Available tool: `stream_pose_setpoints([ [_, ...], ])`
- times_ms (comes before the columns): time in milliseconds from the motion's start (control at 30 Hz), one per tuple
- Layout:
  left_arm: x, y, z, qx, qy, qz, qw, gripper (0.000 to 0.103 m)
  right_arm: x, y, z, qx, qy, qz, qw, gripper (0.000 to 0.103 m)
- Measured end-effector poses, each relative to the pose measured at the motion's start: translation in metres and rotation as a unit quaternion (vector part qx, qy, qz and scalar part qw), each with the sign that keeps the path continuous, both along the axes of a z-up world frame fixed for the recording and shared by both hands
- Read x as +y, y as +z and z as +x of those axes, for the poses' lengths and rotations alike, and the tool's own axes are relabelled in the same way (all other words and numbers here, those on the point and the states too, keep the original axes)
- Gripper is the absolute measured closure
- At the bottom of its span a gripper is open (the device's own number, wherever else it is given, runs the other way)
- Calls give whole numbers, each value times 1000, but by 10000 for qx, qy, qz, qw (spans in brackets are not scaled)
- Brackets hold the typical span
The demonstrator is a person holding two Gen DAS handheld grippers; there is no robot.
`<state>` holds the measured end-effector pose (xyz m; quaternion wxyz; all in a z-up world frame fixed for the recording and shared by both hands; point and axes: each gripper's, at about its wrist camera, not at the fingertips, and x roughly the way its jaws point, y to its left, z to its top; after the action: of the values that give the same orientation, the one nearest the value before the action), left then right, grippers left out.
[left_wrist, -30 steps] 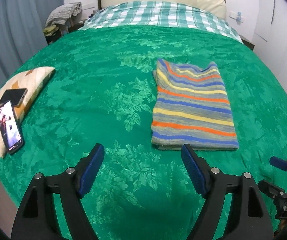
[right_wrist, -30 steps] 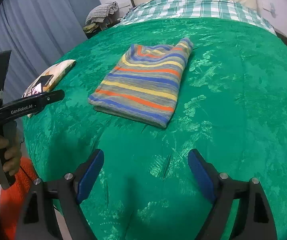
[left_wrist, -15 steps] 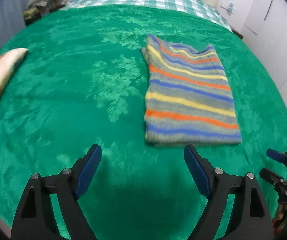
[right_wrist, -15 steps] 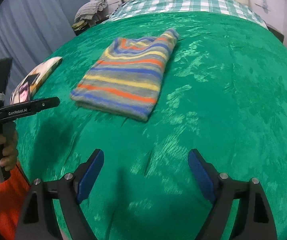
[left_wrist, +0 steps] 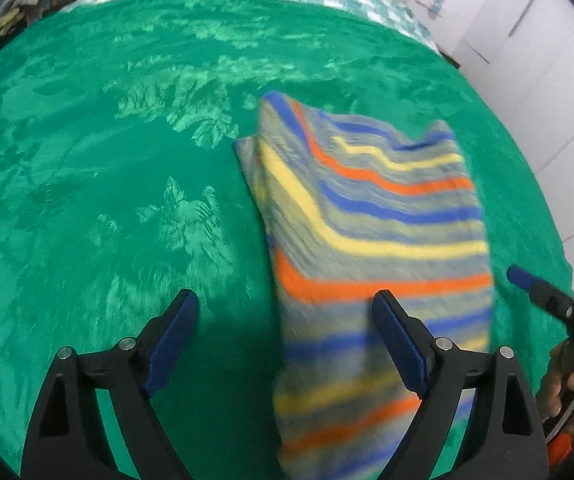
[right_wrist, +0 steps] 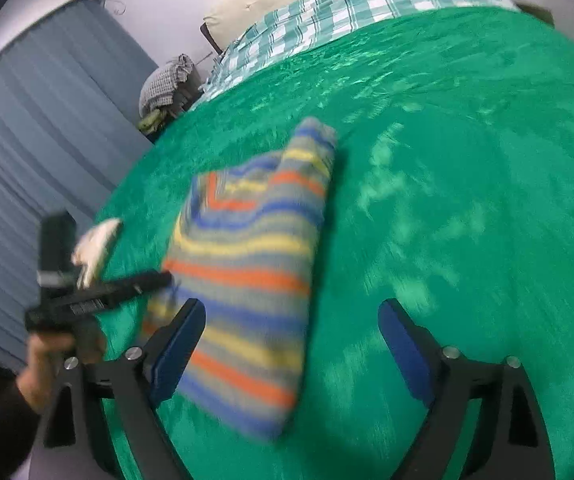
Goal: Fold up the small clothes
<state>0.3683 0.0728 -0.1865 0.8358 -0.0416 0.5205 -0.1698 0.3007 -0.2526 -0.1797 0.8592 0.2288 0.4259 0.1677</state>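
Shirt: a folded striped shirt (left_wrist: 371, 240) in grey, blue, yellow and orange lies flat on the green spread (left_wrist: 127, 160); in the left wrist view it fills the centre right of the frame and runs down to the lower edge, in the right wrist view it sits centre left.
Left gripper: the left gripper (left_wrist: 287, 340) hangs over the shirt's near left edge, jaws wide apart and just been widening further; its right pad overlaps the stripes in the picture, its left pad is over bare spread, and neither pad presses on cloth. It holds nothing.
Right gripper: the right gripper (right_wrist: 293, 350) has its jaws wide too, just been parting a little more; its left pad overlaps the shirt's near corner, its right pad is over bare spread. It grips nothing.
Bed: a checked sheet (right_wrist: 327, 12) and a cream pillow (right_wrist: 271, 0) lie along the top of the frame.
Side: grey curtain (right_wrist: 27, 152) at left in the right wrist view.
Blur: both views are smeared, so whether a pad touches cloth is unclear.
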Motion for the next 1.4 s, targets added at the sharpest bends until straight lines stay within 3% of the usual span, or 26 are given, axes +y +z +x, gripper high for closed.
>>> stream_pose_setpoints([
  [133,-4,-6,11,-61,-31,-93,9999,13,15,-27,51,240,238,505,9982,15],
  [200,-9,-11,13,-22,-91,-123,9999,31,29,-37,67,305,369,457,9978,20],
  [233,-14,-15,13,18,-136,-51,9999,66,42,-36,69,212,473,65,9986,40],
  [267,-19,-19,13,120,-161,-37,9998,78,62,-33,72,212,647,-797,9945,67],
  [300,-21,-18,11,70,-33,25,10000,81,80,-28,69,73,779,-1474,9860,68],
  [367,-24,-15,6,-33,67,114,9999,86,103,-16,61,-247,952,-2211,9703,77],
  [400,-25,-10,1,-143,122,151,9997,87,107,-11,57,-339,960,-2330,9671,78],
  [467,-23,2,-8,-301,172,108,9993,90,109,6,49,-565,911,-2309,9671,79],
  [733,-7,103,-54,-1276,84,5,9918,90,105,99,13,-1572,901,-1817,9665,79],
  [800,-6,115,-53,-1354,178,-69,9906,86,102,109,19,-1548,861,-1527,9723,79],
  [833,-8,114,-48,-1291,270,-58,9912,75,97,108,24,-1467,805,-1342,9767,78],
  [867,-12,102,-40,-1110,361,74,9931,50,90,100,32,-1261,724,-1180,9823,72],
  [900,-17,88,-33,-949,470,352,9938,36,84,91,38,-1007,661,-1198,9855,62],
  [933,-17,74,-36,-870,588,624,9925,27,77,75,44,-622,487,-1469,9860,30],
  [967,-15,60,-40,-796,690,879,9905,28,67,58,42,-250,209,-1880,9816,4],
  [1033,-13,41,-66,-718,697,1099,9889,27,55,48,22,-103,97,-2245,9744,3],
  [1100,-16,37,-106,-932,598,1279,9856,25,51,47,-12,-75,93,-2701,9628,3],
  [1233,-31,57,-175,-1499,647,1702,9718,3,58,61,-80,-89,134,-3081,9512,3],
  [1300,-38,73,-203,-1753,706,1722,9668,1,70,73,-111,-94,90,-3214,9469,3],
  [1400,-44,96,-234,-1850,743,1620,9664,0,76,89,-145,-187,0,-3182,9478,3],
])
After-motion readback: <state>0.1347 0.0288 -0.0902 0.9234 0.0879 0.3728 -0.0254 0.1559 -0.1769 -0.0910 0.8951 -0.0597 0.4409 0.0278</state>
